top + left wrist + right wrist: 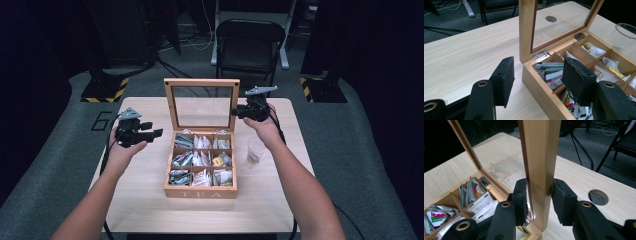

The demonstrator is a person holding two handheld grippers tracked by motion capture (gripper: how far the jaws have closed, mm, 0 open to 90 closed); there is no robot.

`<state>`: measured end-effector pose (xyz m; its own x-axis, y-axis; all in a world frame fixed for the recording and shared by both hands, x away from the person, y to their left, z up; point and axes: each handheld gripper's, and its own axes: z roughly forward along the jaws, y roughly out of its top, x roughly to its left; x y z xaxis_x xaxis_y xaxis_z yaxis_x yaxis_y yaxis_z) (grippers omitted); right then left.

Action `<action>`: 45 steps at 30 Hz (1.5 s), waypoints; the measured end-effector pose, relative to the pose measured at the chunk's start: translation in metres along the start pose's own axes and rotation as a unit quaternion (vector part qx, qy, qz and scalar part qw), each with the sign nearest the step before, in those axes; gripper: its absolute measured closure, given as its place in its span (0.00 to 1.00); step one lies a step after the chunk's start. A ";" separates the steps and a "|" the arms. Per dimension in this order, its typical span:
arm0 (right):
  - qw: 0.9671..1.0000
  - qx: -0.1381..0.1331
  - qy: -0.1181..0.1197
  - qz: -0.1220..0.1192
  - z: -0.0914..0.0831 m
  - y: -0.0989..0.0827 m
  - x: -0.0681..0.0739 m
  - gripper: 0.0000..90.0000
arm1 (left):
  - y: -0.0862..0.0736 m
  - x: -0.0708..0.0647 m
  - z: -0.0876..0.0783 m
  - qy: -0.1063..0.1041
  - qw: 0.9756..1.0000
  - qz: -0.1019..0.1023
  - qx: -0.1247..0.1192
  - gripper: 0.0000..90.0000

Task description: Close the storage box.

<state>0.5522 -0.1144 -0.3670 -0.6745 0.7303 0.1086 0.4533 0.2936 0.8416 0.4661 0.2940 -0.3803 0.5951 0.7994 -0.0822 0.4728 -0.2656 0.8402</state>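
A wooden tea box (200,192) marked TEA stands mid-table with its glass-paned lid (201,83) raised upright. Its compartments hold several tea bags (200,160). My right gripper (235,112) reaches the lid's right edge. In the right gripper view both pads (520,195) press on the lid's wooden frame (540,150), so the right gripper (539,195) is shut on it. My left gripper (156,133) hovers left of the box, open and holding nothing. In the left gripper view the left gripper (539,77) frames the box's near corner (534,72) and tea bags (550,75) beyond.
A clear glass cup (256,151) stands just right of the box, under my right forearm; its rim (625,27) shows past the box. The tabletop has a round hole (598,197) behind the lid. A black chair (248,42) stands beyond the table's far edge.
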 end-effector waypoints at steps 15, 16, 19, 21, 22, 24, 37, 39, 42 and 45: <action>1.000 0.001 0.007 -0.006 -0.013 -0.001 0.009 0.71 | 0.019 -0.008 0.008 -0.007 1.000 0.009 -0.007 0.50; 1.000 0.001 0.006 -0.004 -0.014 -0.001 0.009 0.72 | 0.021 -0.008 0.009 -0.008 1.000 0.009 -0.006 0.51; 1.000 -0.009 0.005 -0.003 -0.016 -0.003 0.008 0.75 | 0.024 -0.006 0.013 -0.007 1.000 0.005 -0.008 0.52; 1.000 -0.012 0.006 0.000 -0.016 -0.004 0.008 0.75 | 0.027 -0.004 0.015 -0.006 1.000 0.002 -0.009 0.52; 1.000 -0.012 0.006 0.002 -0.016 -0.005 0.008 0.75 | 0.029 -0.004 0.016 -0.005 1.000 0.000 -0.011 0.52; 1.000 -0.010 0.008 0.002 -0.016 -0.006 0.008 0.75 | 0.033 -0.002 0.018 -0.002 1.000 -0.001 -0.011 0.52; 1.000 -0.007 0.011 -0.003 -0.017 -0.009 0.013 0.71 | 0.048 -0.002 0.024 -0.001 1.000 0.007 -0.023 0.56; 1.000 -0.009 0.013 -0.005 -0.018 -0.010 0.013 0.71 | 0.049 -0.003 0.024 -0.001 1.000 0.009 -0.027 0.60; 1.000 -0.009 0.017 -0.002 -0.018 -0.010 0.013 0.70 | 0.049 -0.004 0.026 -0.005 1.000 0.010 -0.025 0.62; 1.000 -0.011 0.018 -0.005 -0.019 -0.010 0.014 0.68 | 0.049 -0.006 0.029 -0.009 1.000 0.010 -0.023 0.64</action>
<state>0.5269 -0.1185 -0.3640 -0.6996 0.7044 0.1195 0.4347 0.2869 0.8536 0.5044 0.2608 -0.3537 0.6151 0.7849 -0.0748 0.4307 -0.2549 0.8658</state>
